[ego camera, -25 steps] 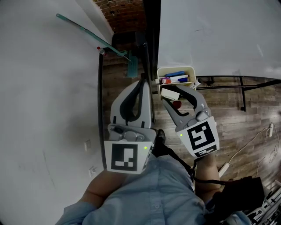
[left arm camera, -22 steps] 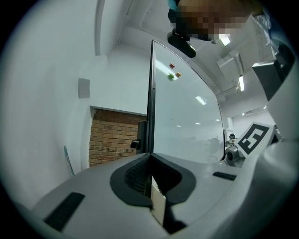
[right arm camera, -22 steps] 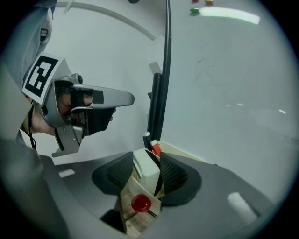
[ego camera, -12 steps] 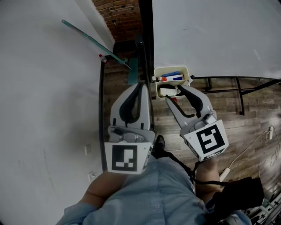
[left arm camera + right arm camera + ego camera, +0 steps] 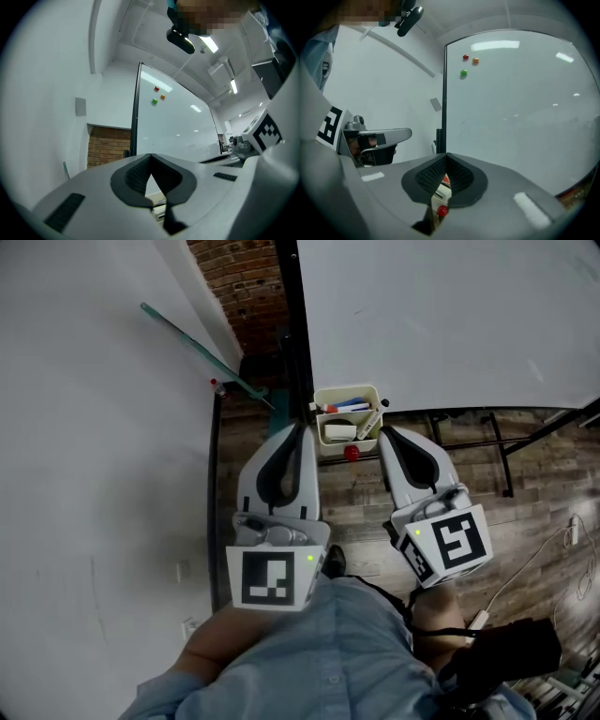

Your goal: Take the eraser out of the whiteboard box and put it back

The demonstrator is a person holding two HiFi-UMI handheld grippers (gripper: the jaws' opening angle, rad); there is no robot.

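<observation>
We hold both grippers up before the whiteboard (image 5: 450, 324), the fingers of each clenched tip to tip on nothing: the left gripper (image 5: 299, 428) just left of the whiteboard box (image 5: 347, 390), the right gripper (image 5: 384, 431) just right of it. The white eraser (image 5: 339, 431) lies inside the box, apart from both, in front of the markers (image 5: 351, 407)
</observation>
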